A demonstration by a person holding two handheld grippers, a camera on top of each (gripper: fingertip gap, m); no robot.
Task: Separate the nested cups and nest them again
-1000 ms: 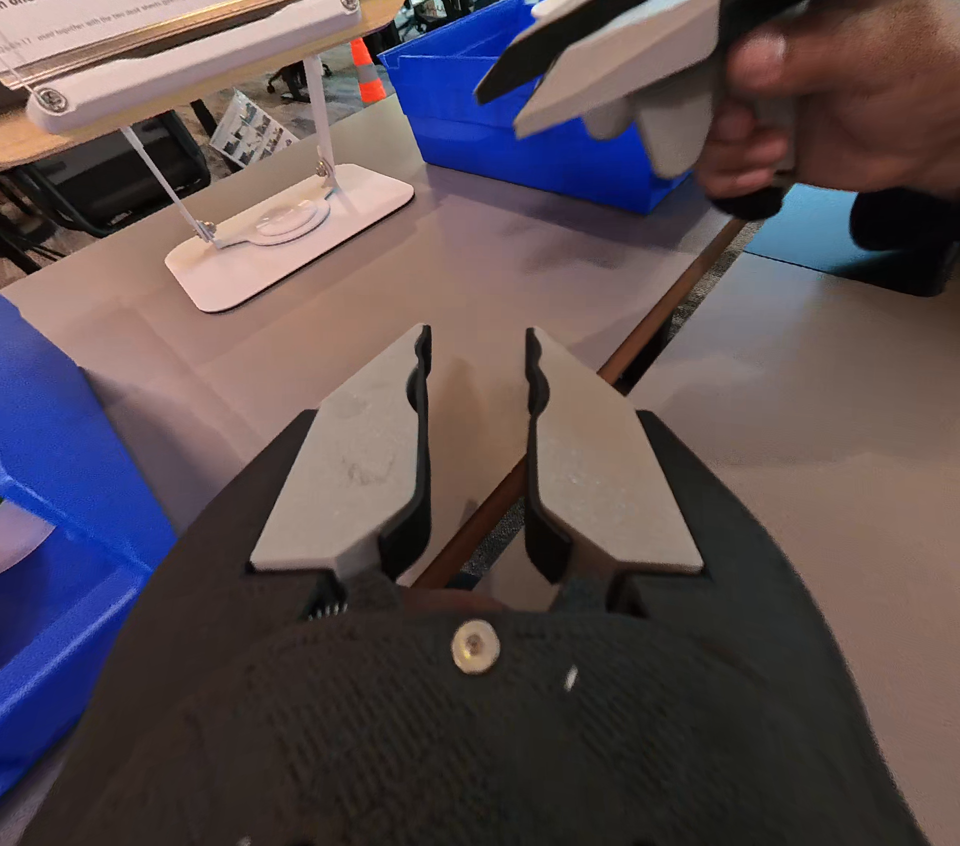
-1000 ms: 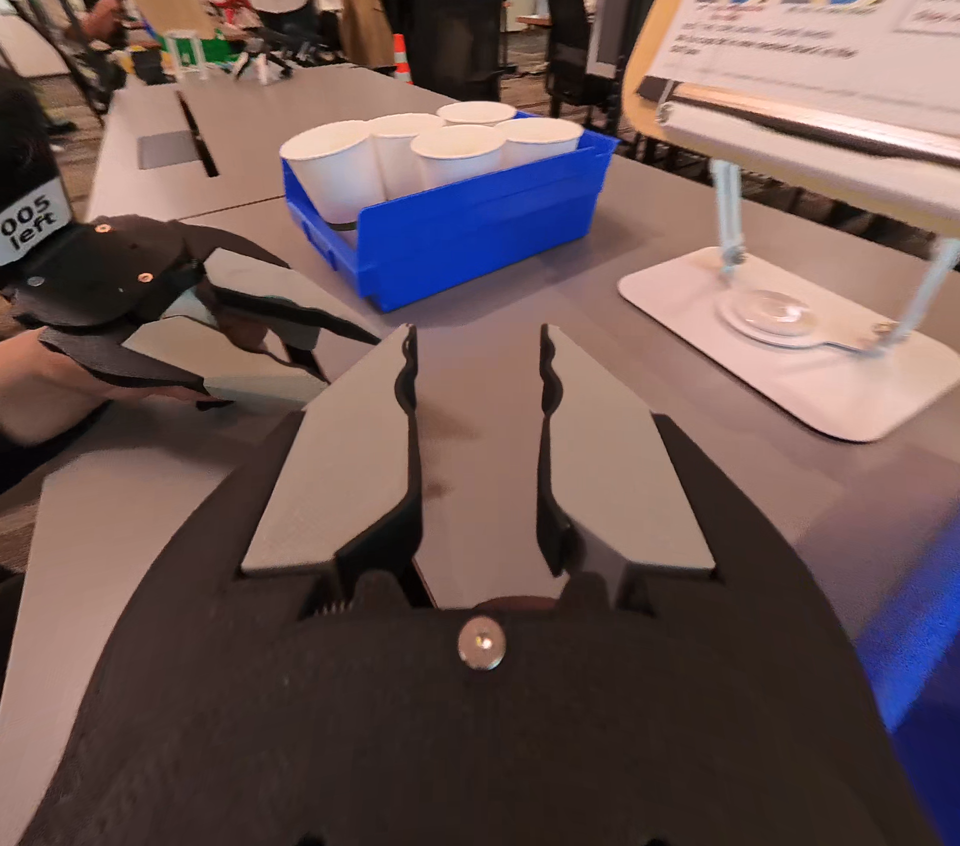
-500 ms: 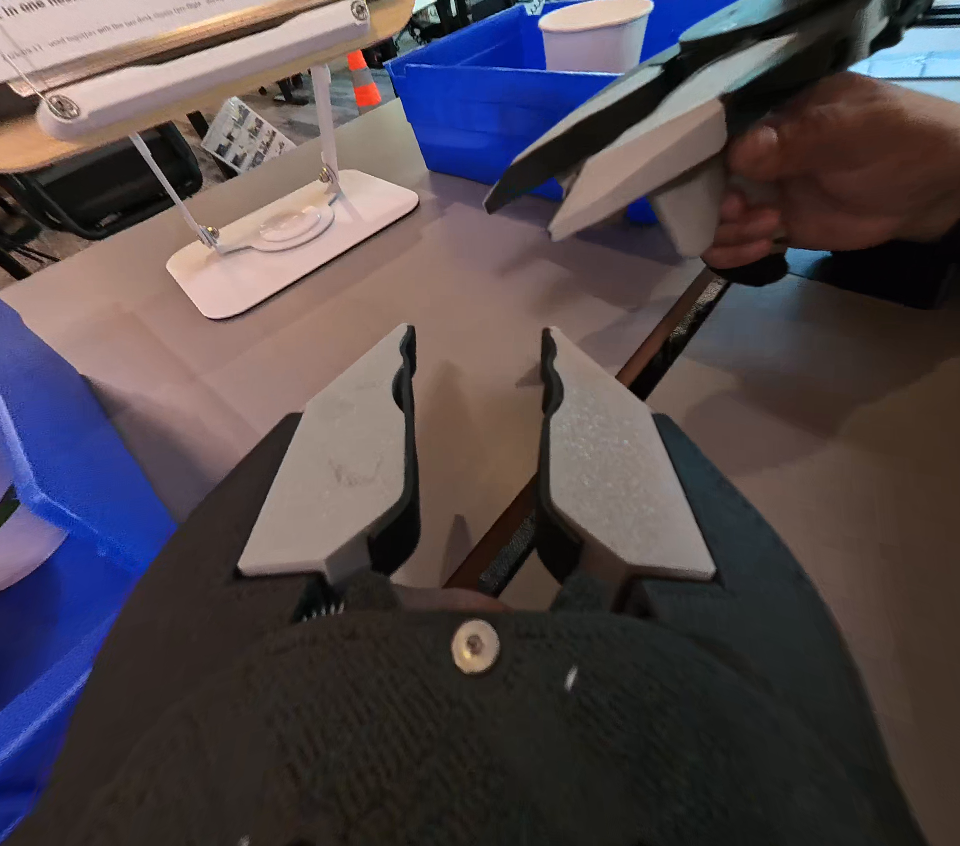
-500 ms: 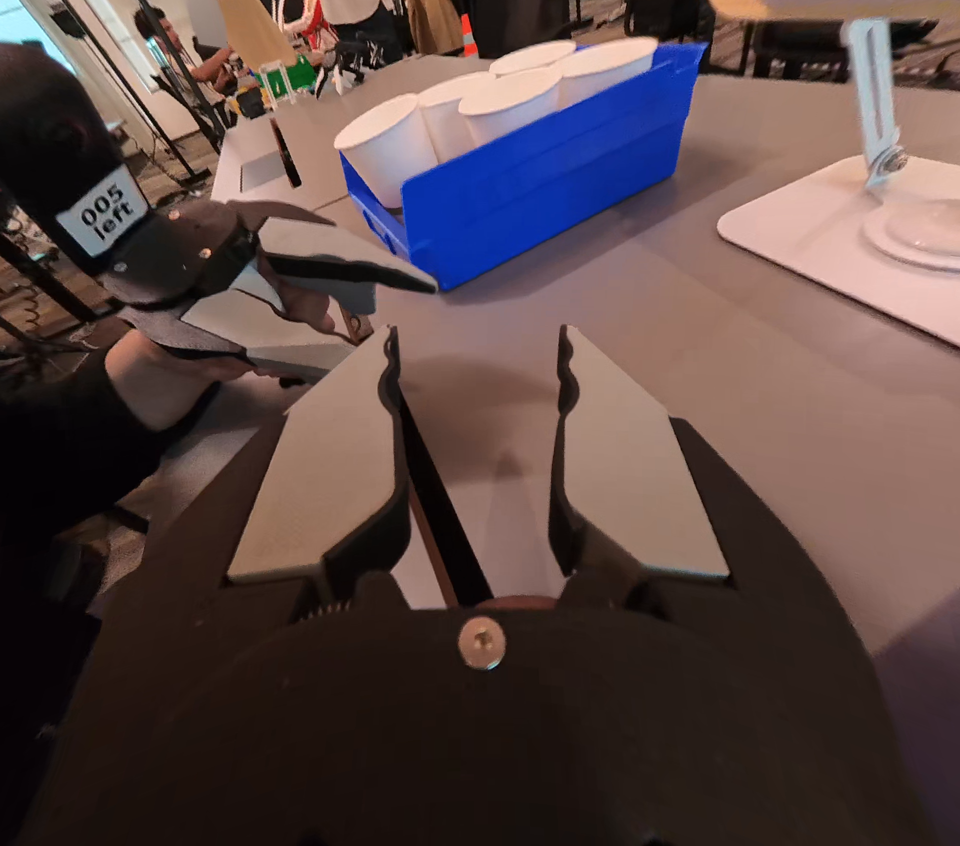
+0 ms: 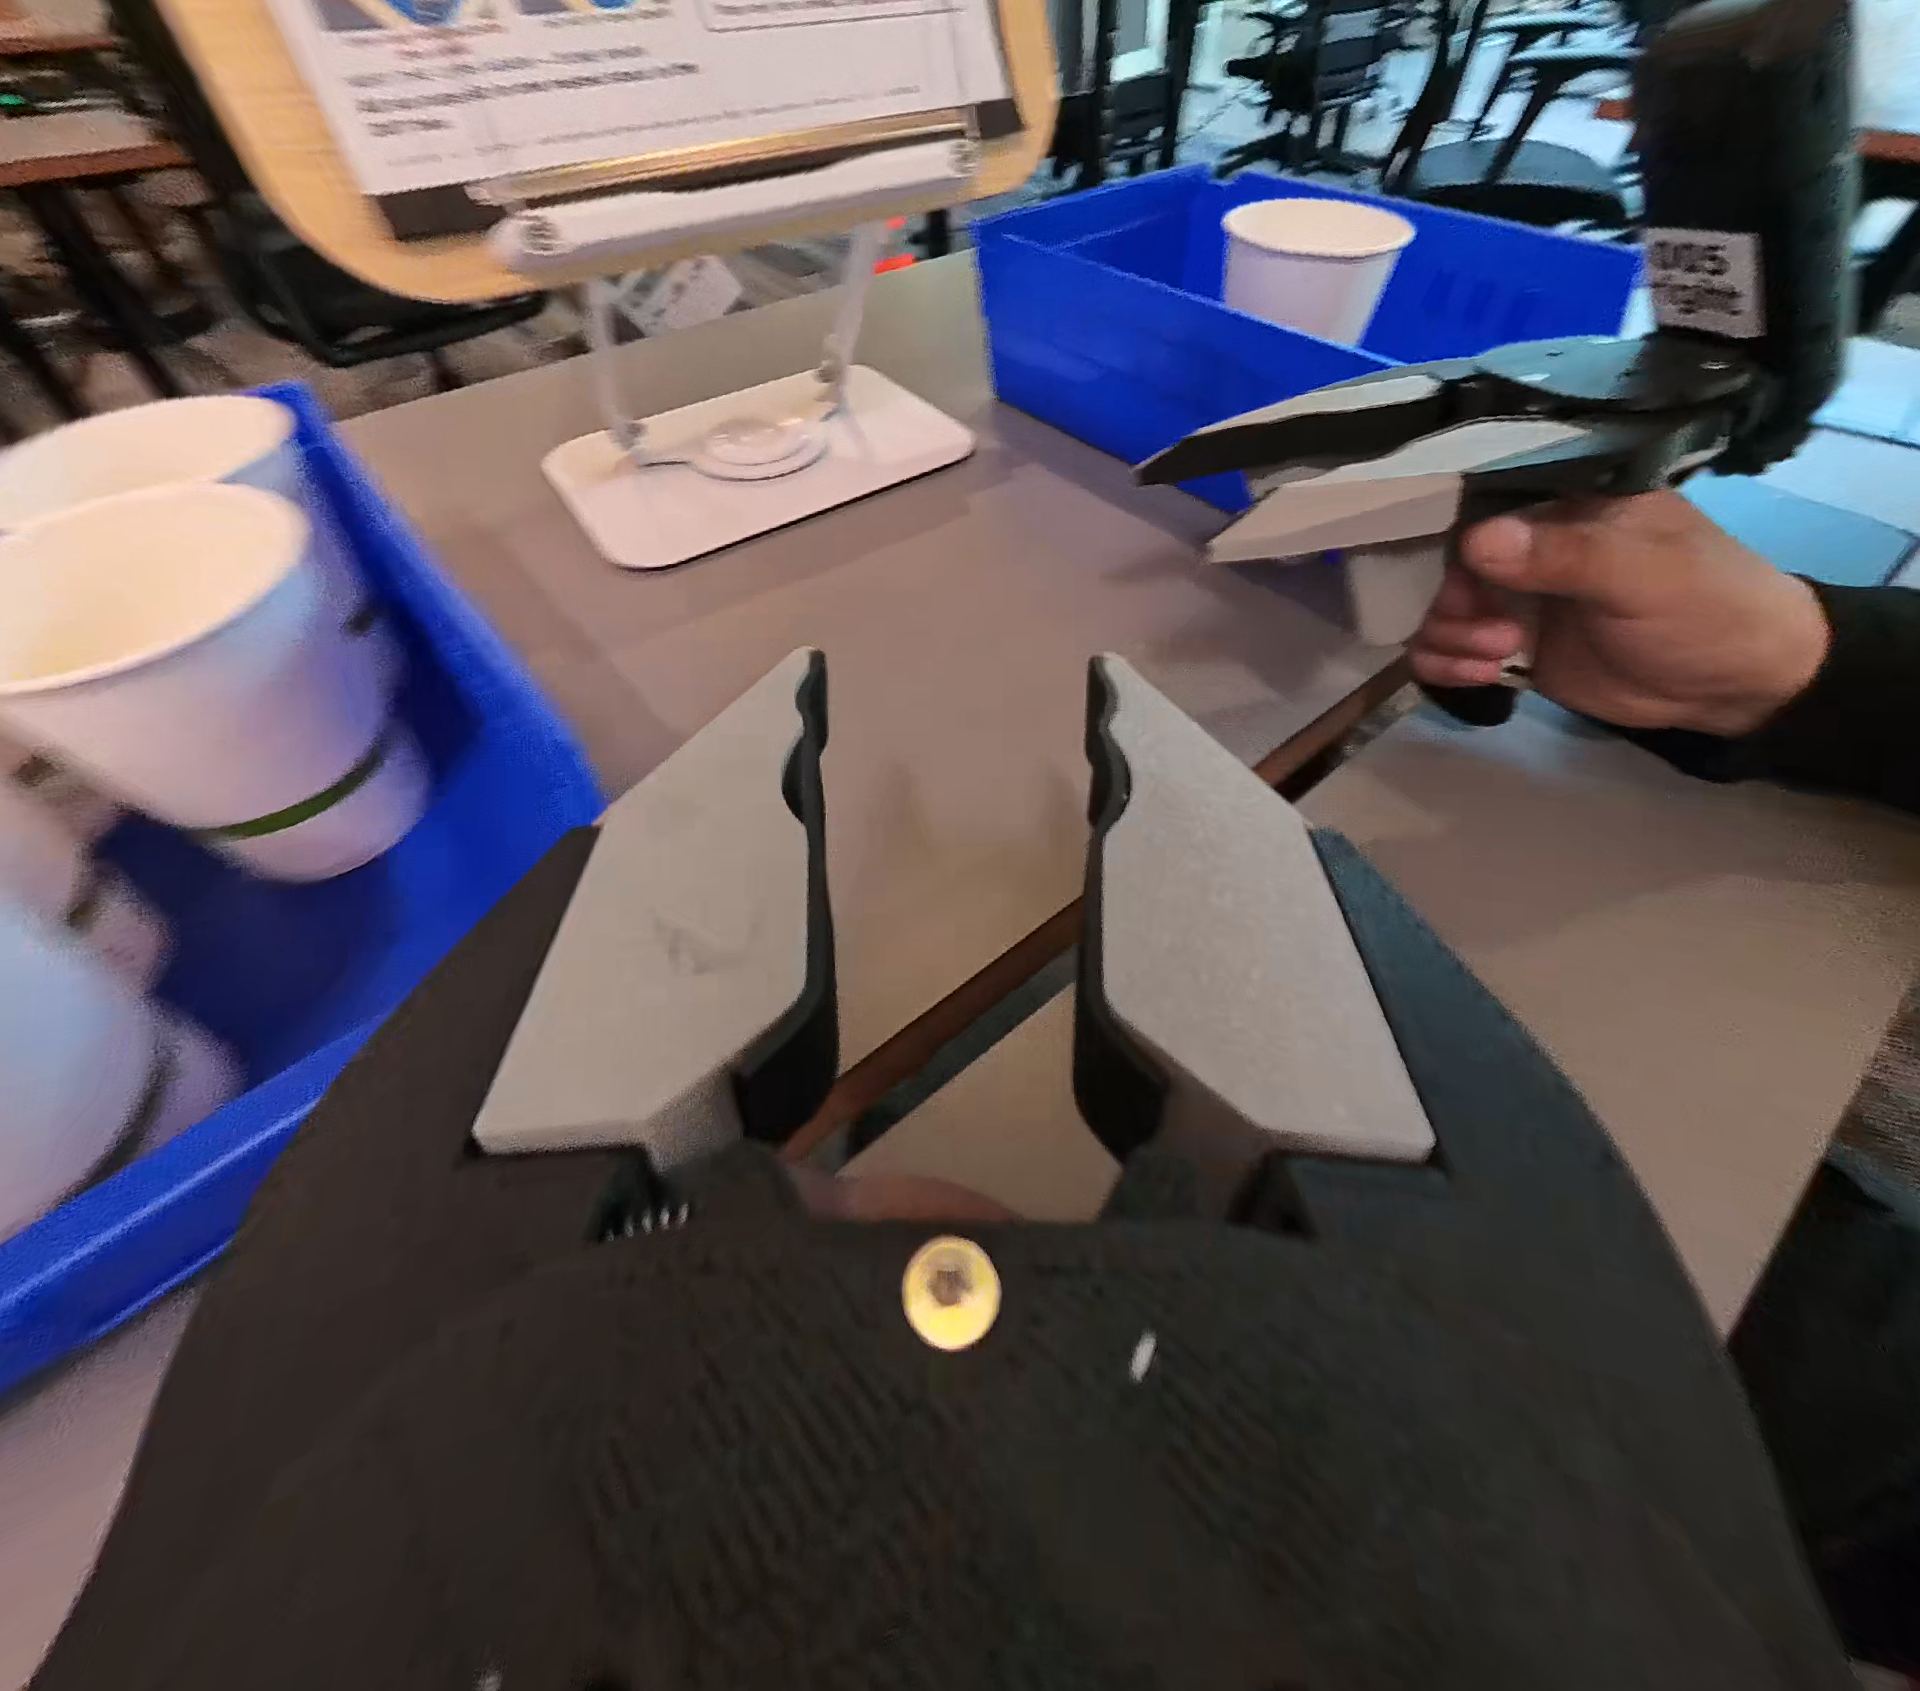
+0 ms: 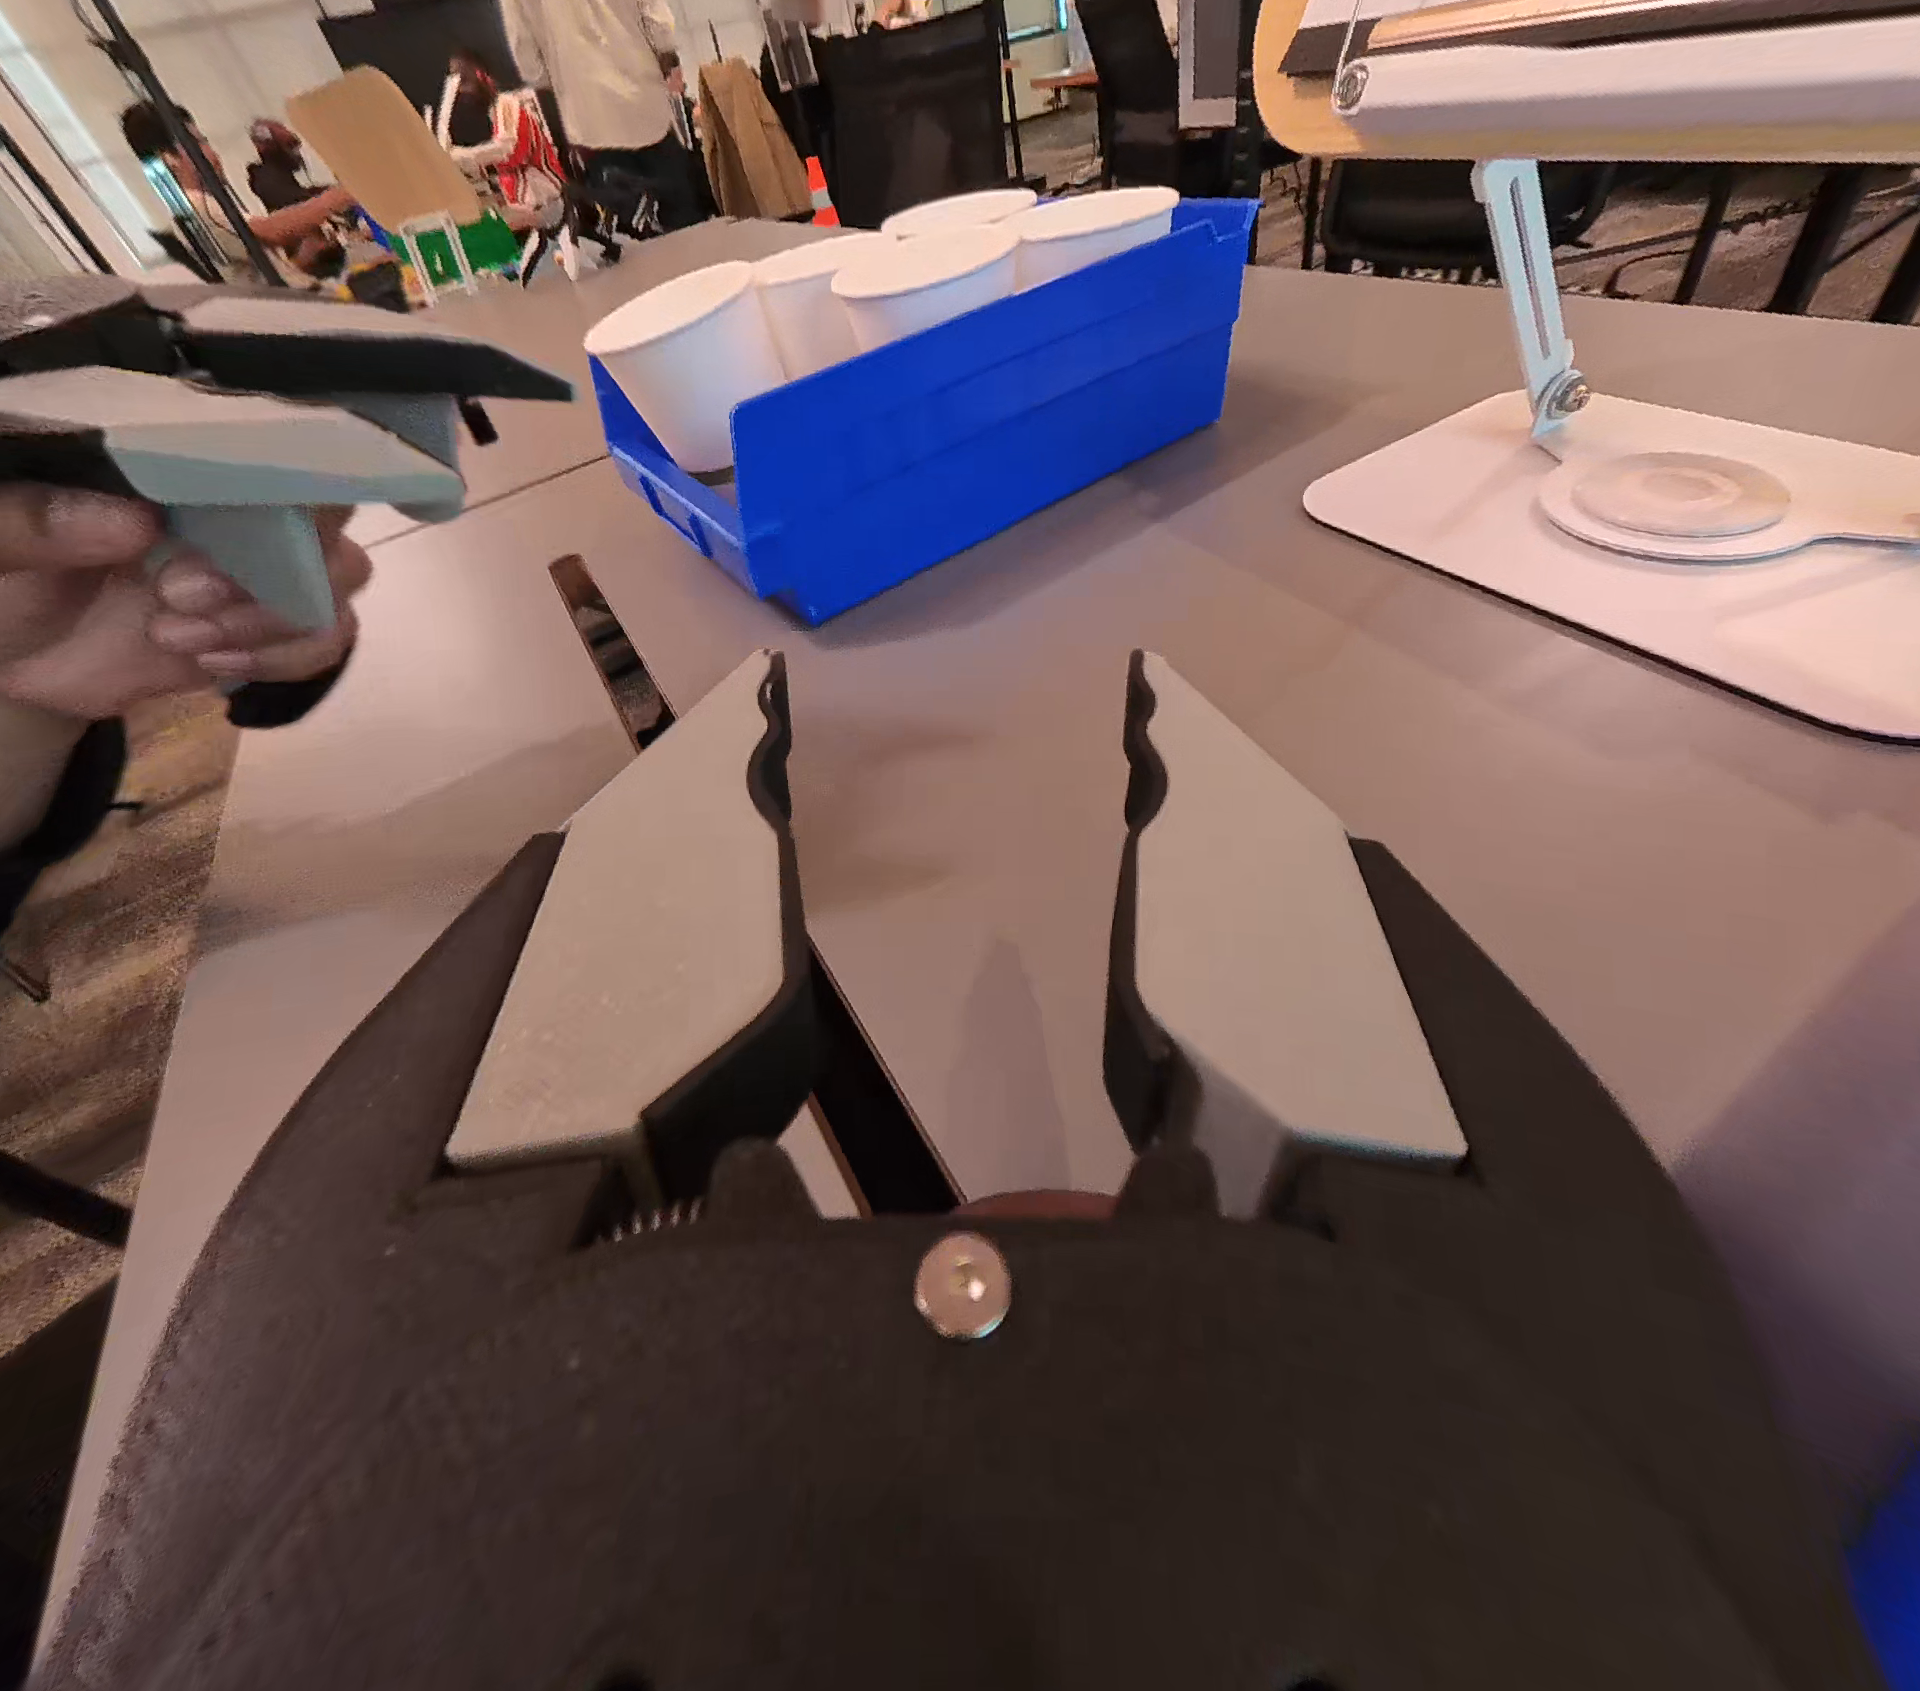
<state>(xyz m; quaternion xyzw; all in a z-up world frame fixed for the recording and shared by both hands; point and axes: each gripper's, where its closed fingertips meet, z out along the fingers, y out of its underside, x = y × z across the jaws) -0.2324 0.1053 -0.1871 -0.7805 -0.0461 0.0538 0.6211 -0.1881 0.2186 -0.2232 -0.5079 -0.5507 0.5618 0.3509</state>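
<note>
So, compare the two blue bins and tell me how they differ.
The bin on the person's left holds several separate white paper cups; the bin on the right shows only one cup. The left bin's cups crowd together, some leaning; the right bin's cup stands upright, alone. Both are blue plastic bins on the grey table, either side of the sign stand.

Two bins on one surface, a stand between them
Left bin (image 5: 499, 768) holds several cups (image 5: 177, 654); stand (image 5: 758, 457) sits behind, centre; right bin (image 5: 1122, 332) holds one cup (image 5: 1314, 280).
</note>
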